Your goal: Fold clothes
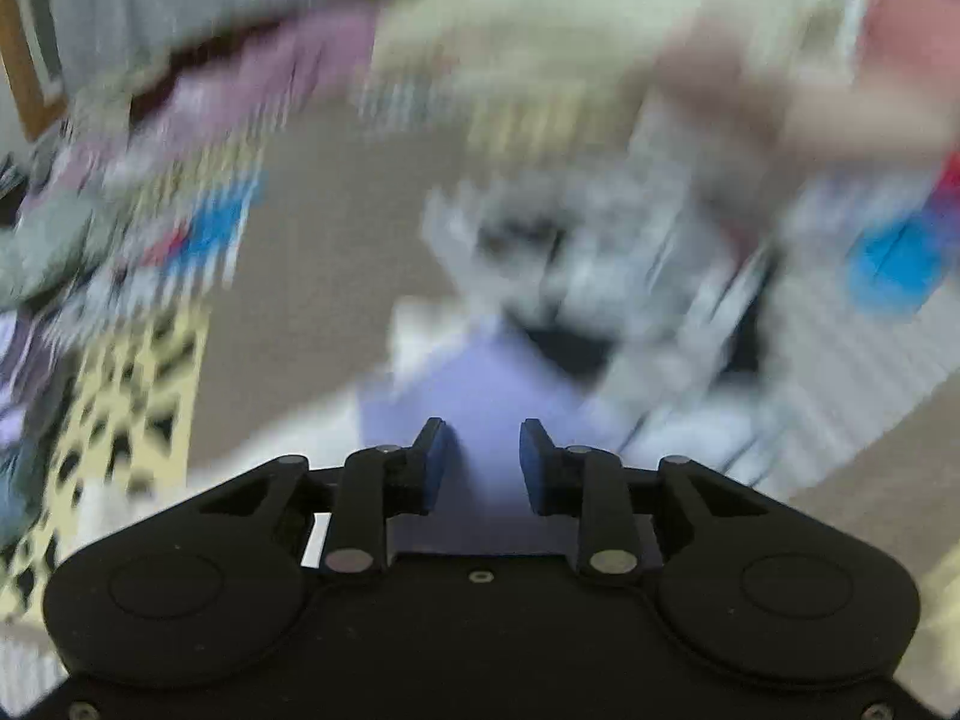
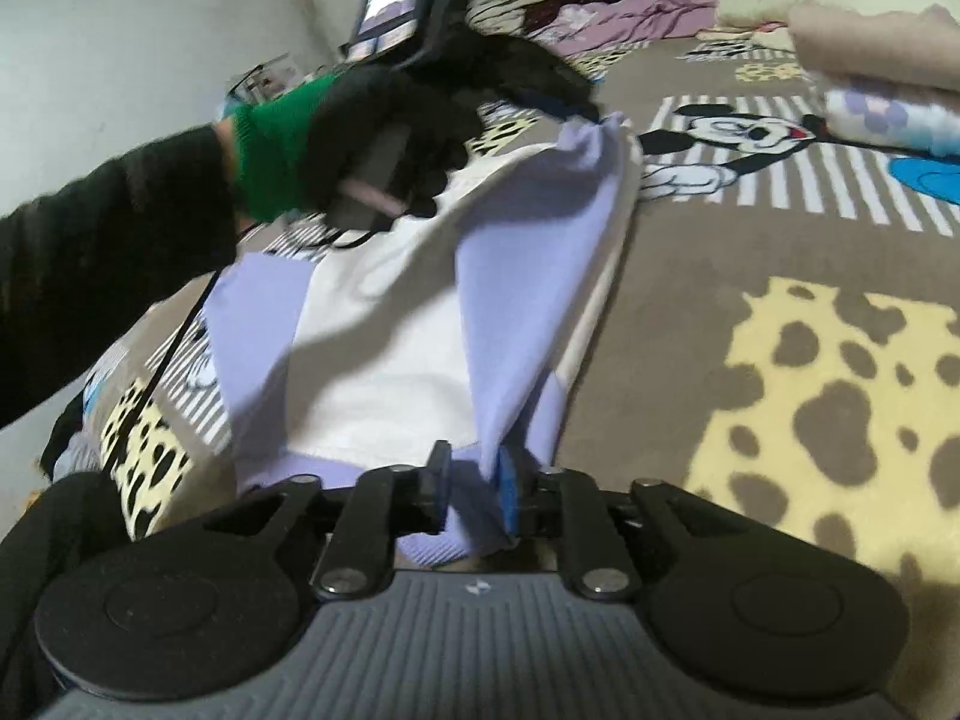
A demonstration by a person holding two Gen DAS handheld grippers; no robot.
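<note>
A lilac and white garment (image 2: 384,324) lies on a brown cartoon-print blanket (image 2: 750,252). My right gripper (image 2: 474,480) is shut on a lilac fold of it, which rises taut from the jaws. In the right wrist view, my left gripper (image 2: 576,105) holds the garment's far lilac corner, lifted off the blanket; a gloved hand with a green cuff (image 2: 336,144) grips it. The left wrist view is heavily blurred. There the left gripper (image 1: 483,450) has lilac cloth (image 1: 480,384) between its parted blue pads (image 1: 435,462).
A stack of folded clothes (image 2: 882,54) sits at the far right of the blanket. A pile of purple and cream bedding (image 2: 690,0) lies at the back. A white wall (image 2: 150,30) is at the left. The blanket's yellow spotted patch (image 2: 840,408) lies to my right.
</note>
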